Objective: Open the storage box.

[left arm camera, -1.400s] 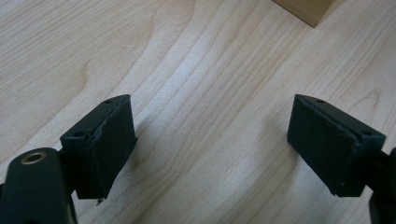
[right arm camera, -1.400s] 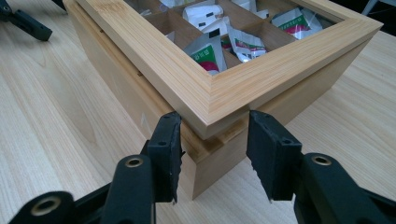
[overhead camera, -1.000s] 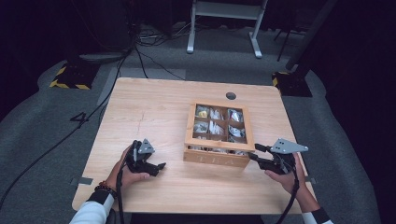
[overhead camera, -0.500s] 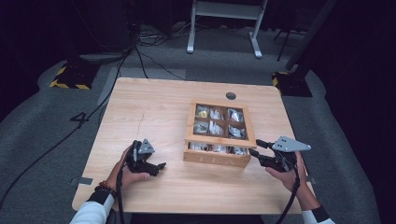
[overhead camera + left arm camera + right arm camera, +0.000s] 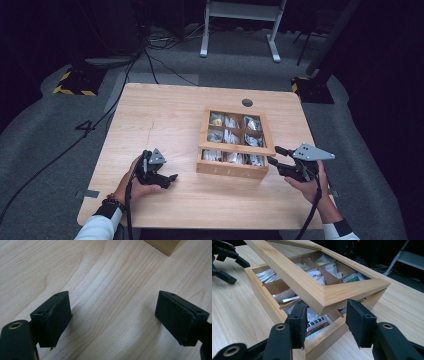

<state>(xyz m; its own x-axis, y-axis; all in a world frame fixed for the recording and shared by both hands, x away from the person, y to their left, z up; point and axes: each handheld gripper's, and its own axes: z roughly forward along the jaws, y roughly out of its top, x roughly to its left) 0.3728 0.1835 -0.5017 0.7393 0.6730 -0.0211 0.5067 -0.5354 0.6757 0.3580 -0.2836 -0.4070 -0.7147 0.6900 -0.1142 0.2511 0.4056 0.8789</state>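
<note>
Lifting the glass-windowed lid of a wooden tea box at mid-table, the right tool straddles the lid's near corner, jaws apart. The left tool rests open on the table, farther off.

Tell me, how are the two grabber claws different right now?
The left gripper rests over bare table, away from the wooden box; the right gripper is at the box's corner, under its raised lid. Nothing sits between the left's jaws; the lid corner sits between the right's. Both are black.
</note>
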